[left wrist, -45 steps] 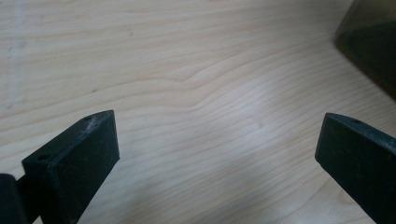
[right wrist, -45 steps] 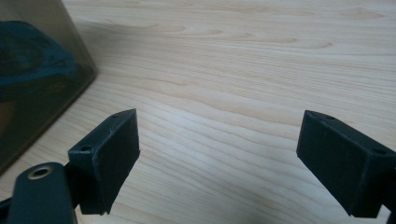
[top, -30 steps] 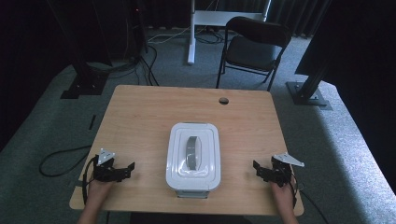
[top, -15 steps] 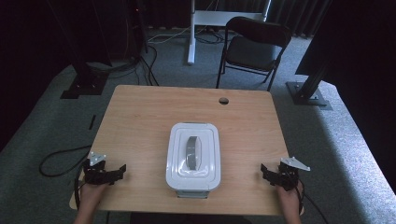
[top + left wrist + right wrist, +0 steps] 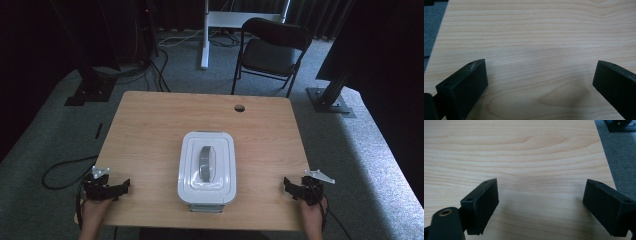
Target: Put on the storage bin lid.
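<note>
While both hands rest at the near corners of the pale wooden counter, the left tongs and right tongs gape, released and empty, flanking the white rectangular lidded plastic box with grey handle at the counter's near middle, likely poised to approach it from either side.

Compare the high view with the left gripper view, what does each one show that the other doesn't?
High view alone: the white lidded container with its grey handle, the right gripper, the chair and the hole in the table. Left gripper view alone: wood grain up close, seen between jaws set wide apart with nothing in them. Both share the wooden table and the left gripper.
</note>
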`<state>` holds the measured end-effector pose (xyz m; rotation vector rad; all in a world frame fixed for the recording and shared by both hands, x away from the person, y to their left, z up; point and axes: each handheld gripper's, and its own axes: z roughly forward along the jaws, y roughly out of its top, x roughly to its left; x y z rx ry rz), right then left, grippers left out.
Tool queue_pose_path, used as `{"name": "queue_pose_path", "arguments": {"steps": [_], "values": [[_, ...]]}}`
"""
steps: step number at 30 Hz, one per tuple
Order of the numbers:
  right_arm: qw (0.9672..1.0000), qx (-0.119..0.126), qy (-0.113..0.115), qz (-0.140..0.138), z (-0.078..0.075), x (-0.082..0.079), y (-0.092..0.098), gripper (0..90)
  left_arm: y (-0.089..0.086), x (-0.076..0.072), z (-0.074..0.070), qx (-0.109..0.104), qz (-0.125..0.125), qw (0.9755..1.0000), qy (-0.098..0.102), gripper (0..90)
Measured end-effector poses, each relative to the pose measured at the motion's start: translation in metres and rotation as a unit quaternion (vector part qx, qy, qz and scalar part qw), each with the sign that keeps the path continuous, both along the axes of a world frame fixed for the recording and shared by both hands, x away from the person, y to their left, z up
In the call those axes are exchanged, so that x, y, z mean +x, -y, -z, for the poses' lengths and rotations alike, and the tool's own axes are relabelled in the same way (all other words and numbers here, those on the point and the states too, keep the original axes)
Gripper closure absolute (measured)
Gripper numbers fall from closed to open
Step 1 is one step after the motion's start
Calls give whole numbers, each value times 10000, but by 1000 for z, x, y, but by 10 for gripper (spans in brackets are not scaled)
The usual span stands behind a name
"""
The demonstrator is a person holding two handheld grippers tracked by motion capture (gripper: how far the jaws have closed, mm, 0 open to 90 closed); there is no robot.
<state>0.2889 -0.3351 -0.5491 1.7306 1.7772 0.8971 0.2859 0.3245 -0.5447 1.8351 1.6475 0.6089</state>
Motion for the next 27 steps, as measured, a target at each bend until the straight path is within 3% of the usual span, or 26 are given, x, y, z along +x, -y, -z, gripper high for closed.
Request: {"name": "queue_pose_path", "arguments": {"steps": [6, 9, 13, 14, 16, 23, 27], "values": [[9999, -56, -82, -14, 1, 2, -1, 125, 0, 0, 1, 86, -126, 9999, 16, 2], [10000, 11, -75, 65, 1, 3, 0, 126, 3, 2, 2, 295, -185, 9994, -14, 2], [9999, 11, -69, 131, 1, 3, 0, 126, 3, 5, 2, 297, -330, 9990, -17, 2], [9996, -215, -137, 142, 1, 4, -4, 126, 4, 5, 2, 302, -372, 9988, -27, 2], [9989, -405, -177, 131, 1, 5, -8, 124, 4, 5, 2, 310, -417, 9986, -43, 2], [9988, -399, -184, 208, 1, 7, -10, 124, 6, 7, 2, 310, -658, 9973, -45, 2], [9988, -398, -184, 208, 1, 7, -10, 124, 7, 7, 2, 311, -675, 9972, -47, 2]]}}
